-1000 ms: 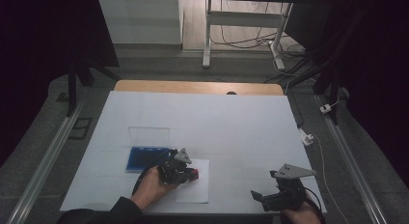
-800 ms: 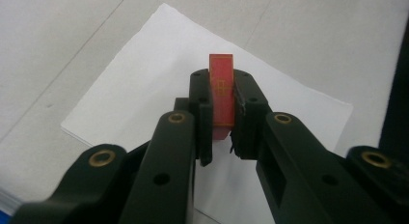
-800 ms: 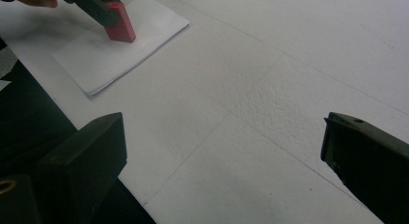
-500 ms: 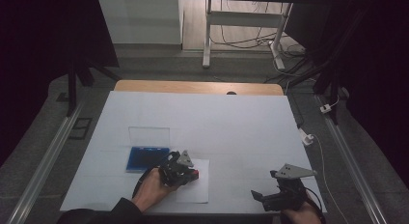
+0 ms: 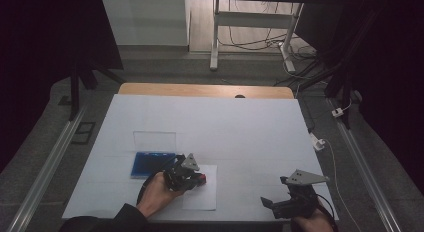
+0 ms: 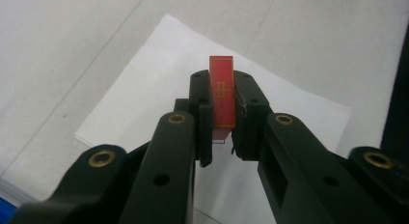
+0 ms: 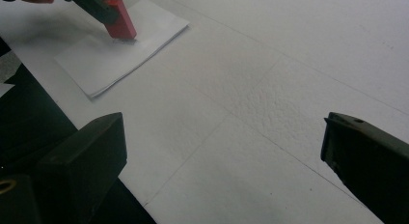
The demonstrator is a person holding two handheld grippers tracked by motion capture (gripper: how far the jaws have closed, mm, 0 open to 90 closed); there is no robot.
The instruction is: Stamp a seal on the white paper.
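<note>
In the left gripper view, the left gripper (image 6: 223, 122) pinches a red block (image 6: 222, 96) between its 2 jaws at the centre of the frame, the block standing on edge over a white paper (image 6: 159, 98). In the high view the block (image 5: 200, 178) shows at lower centre, over the paper (image 5: 202, 194), just right of a blue tray (image 5: 151, 163) on the table (image 5: 240, 127). The right gripper (image 5: 280, 204) sits at lower right, well apart, its jaws spread wide with nothing between them.
</note>
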